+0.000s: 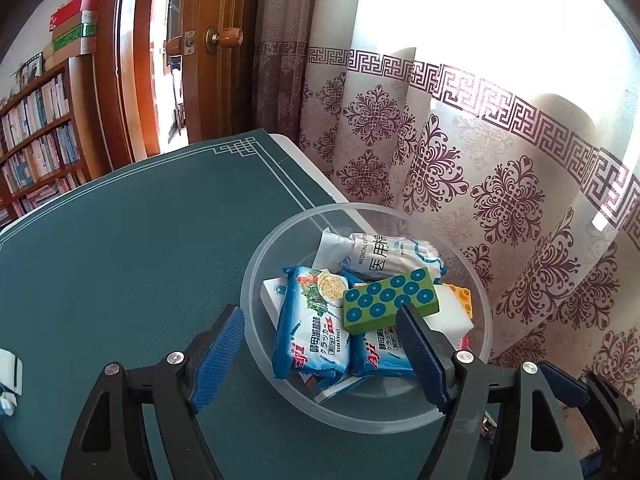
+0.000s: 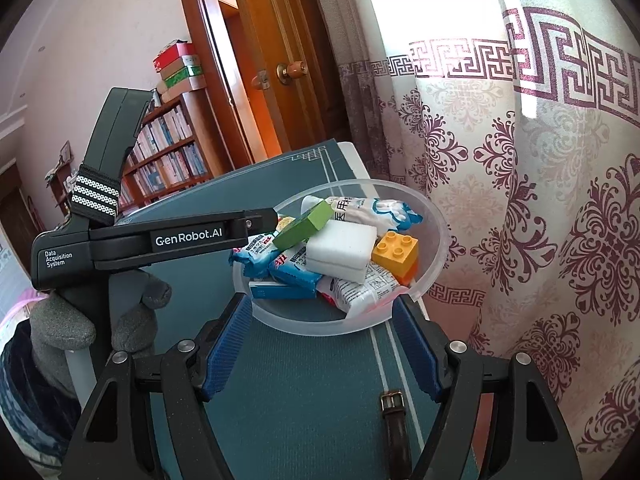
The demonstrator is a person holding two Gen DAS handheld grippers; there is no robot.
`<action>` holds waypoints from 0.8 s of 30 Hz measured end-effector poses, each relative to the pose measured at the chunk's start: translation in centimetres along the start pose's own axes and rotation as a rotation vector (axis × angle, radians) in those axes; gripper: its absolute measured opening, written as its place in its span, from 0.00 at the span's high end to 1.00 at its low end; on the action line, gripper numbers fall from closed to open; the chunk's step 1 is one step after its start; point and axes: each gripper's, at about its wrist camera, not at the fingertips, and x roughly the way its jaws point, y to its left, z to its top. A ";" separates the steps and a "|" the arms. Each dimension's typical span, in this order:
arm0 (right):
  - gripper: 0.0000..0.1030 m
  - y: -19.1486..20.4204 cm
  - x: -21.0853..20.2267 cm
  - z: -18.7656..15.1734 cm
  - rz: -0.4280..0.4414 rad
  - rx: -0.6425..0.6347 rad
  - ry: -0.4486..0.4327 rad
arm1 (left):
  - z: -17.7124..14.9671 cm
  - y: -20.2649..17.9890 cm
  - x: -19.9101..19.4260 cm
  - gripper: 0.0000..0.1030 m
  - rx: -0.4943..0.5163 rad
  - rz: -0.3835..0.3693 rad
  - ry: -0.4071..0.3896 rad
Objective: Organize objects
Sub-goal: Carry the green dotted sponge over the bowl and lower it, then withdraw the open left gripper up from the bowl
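Observation:
A clear plastic bowl (image 1: 256,272) (image 2: 436,248) stands on the green table mat near the curtain. It holds blue cracker packets (image 1: 310,320) (image 2: 296,270), a medical cotton pack (image 1: 384,254) (image 2: 372,208), a white sponge (image 2: 340,250), a yellow toy brick (image 1: 460,300) (image 2: 396,250) and a green dotted block (image 1: 390,298) (image 2: 308,226) lying on top. My left gripper (image 1: 320,320) is open and empty just above the bowl's near side, and its body shows in the right wrist view (image 2: 188,236). My right gripper (image 2: 322,308) is open and empty just in front of the bowl.
A brown strap with a buckle (image 2: 394,420) lies on the mat near my right gripper. The patterned curtain (image 1: 500,160) hangs right of the table. A wooden door (image 1: 216,60) and a bookshelf (image 1: 36,140) stand behind. A small white object (image 1: 8,376) sits at the left edge.

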 end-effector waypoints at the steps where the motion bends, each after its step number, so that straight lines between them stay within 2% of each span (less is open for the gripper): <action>1: 0.28 0.0 0.0 0.0 -0.003 0.001 0.000 | -0.1 -0.1 -0.1 0.19 0.004 0.001 -0.003; 7: 0.28 -0.2 0.0 0.1 -0.005 0.010 0.000 | -0.4 -1.3 -0.1 0.16 0.055 0.008 -0.013; 12: 0.28 -0.2 -0.1 0.2 -0.001 0.007 -0.004 | -0.1 -2.3 1.7 0.16 0.102 0.108 0.004; 16: 0.28 -0.4 -0.1 0.3 -0.004 0.015 -0.007 | 0.8 -1.4 3.2 0.16 0.064 0.189 0.039; 19: 0.28 -0.4 -0.1 0.3 -0.006 0.012 -0.009 | 1.1 -0.2 3.3 0.16 0.004 0.180 0.051; 24: 0.28 -0.1 -0.1 0.1 -0.006 0.008 -0.001 | 0.9 0.3 2.9 0.11 -0.007 0.168 0.036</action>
